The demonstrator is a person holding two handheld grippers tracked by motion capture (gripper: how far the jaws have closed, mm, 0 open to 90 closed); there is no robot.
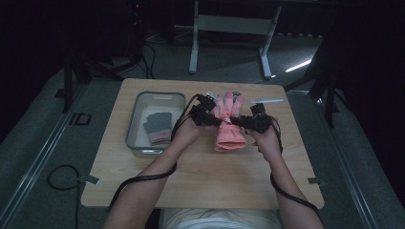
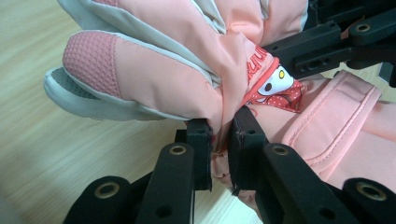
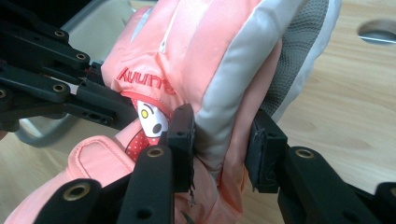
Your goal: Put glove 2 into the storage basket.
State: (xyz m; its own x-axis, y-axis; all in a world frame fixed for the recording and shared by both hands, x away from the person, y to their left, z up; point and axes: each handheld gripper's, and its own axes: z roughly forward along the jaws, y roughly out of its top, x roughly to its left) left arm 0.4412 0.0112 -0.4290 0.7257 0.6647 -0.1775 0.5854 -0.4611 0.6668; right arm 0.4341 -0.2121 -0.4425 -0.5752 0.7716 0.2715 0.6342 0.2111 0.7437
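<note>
A pink padded glove (image 1: 230,129) with grey trim and a cartoon patch hangs above the middle of the wooden table (image 1: 191,181), fingers pointing away from me. My left gripper (image 1: 216,120) is shut on the glove's left edge; in the left gripper view its jaws pinch a fold of pink fabric (image 2: 219,135). My right gripper (image 1: 239,121) is shut on the right edge; in the right gripper view the jaws squeeze the thick grey-and-pink side of the glove (image 3: 224,135). The other gripper's black jaws (image 3: 70,93) reach in from the left there.
A grey bin (image 1: 136,119) stands at the table's left and holds a dark grey glove with a pink cuff (image 1: 158,126). A small white strip (image 1: 266,100) lies near the far right edge. Table legs (image 1: 193,43) stand on the floor beyond.
</note>
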